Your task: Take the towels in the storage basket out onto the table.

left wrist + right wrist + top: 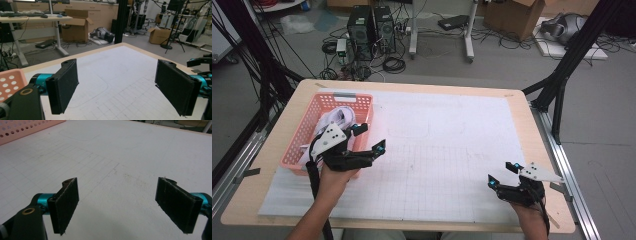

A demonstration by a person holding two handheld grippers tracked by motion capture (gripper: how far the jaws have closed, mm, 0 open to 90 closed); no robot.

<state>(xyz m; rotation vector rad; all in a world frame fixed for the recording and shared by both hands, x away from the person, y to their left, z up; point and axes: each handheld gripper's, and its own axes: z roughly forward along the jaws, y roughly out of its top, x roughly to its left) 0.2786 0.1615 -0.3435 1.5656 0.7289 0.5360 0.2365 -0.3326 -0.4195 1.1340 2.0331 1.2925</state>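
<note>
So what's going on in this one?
A person sits at a table covered by a white gridded mat, with a two-jaw gripper in each hand. The left gripper is by the near right corner of a pink perforated basket that holds white items; its jaws stand open and hold nothing. The right gripper is low at the mat's near right, also open and holding nothing. Neither touches the basket's contents.

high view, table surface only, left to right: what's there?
Pink perforated plastic basket with white items inside → left gripper, jaws open → bare white gridded mat → right gripper, jaws open, near the table's right edge.
</note>
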